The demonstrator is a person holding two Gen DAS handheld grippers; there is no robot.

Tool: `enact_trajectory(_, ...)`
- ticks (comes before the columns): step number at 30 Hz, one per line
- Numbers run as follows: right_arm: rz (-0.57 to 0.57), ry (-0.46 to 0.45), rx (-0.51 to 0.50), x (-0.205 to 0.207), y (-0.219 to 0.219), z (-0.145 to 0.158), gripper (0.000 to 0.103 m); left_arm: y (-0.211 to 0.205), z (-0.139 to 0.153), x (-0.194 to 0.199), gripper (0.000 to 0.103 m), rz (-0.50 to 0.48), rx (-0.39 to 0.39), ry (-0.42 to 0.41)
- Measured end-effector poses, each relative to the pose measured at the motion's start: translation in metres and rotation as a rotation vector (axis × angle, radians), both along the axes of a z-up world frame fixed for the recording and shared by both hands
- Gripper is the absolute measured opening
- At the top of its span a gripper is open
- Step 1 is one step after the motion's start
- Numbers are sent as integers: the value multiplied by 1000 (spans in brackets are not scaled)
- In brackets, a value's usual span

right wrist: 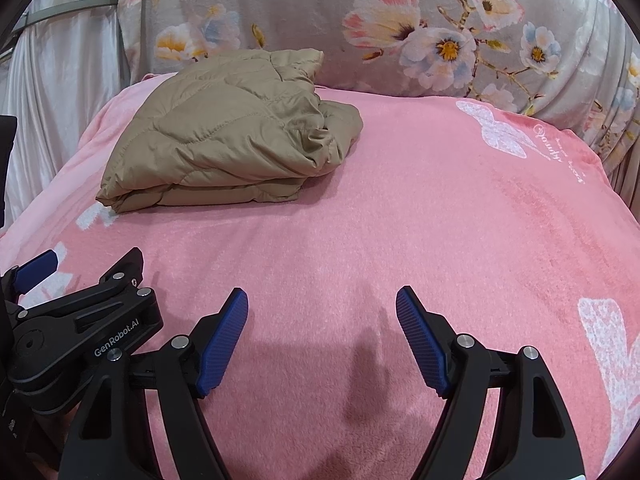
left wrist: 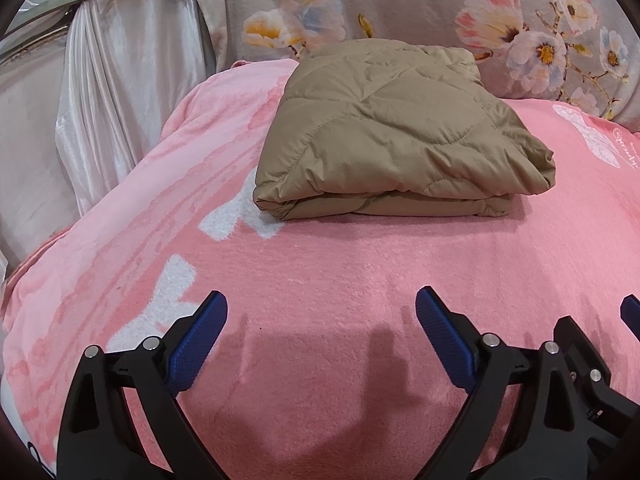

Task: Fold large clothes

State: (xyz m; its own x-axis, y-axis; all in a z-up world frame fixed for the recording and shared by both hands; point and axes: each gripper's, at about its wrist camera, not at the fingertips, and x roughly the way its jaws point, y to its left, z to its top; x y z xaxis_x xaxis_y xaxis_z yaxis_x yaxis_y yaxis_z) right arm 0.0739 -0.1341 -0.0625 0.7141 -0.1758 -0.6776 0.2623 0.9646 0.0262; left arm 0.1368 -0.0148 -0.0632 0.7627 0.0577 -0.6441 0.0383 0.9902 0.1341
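Blue ribbed pads (left wrist: 198, 344) line the fingers of the left gripper (left wrist: 322, 344), which hangs spread wide over the pink blanket (left wrist: 320, 272) with nothing between its jaws; only its shadow falls on the fleece below. The right gripper (right wrist: 322, 340) stands just beside it, a little less wide, equally empty and clear of the cloth. Each shows at the edge of the other's view: the left gripper's black body low at the left of the right wrist view, a blue tip of the right one at the far right of the left wrist view.

Beyond them, well apart from both sets of fingers, the jacket (left wrist: 400, 136) lies on the blanket as a folded tan bundle, toward the far left of the bed and near the floral cover (left wrist: 420, 12) at the back. A white curtain (left wrist: 112, 80) hangs at the left.

Quilted and puffy, the jacket looks light and soft, with a smooth shell that is likely slippery, and its padding should spring back, so the layers may slide or puff open if lifted carelessly. The loose bunched edge at its right (right wrist: 336, 136) looks the least secure part. A safer hold is probably the thick folded front edge (right wrist: 200, 196), one gripper at each end, pinching all layers together. The fold looks essentially done.
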Motion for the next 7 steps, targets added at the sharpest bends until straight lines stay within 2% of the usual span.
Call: enact_trajectory(7,1,-5,-4,-1,-3,1,75,-3,-1,1,90,0,10,-9)
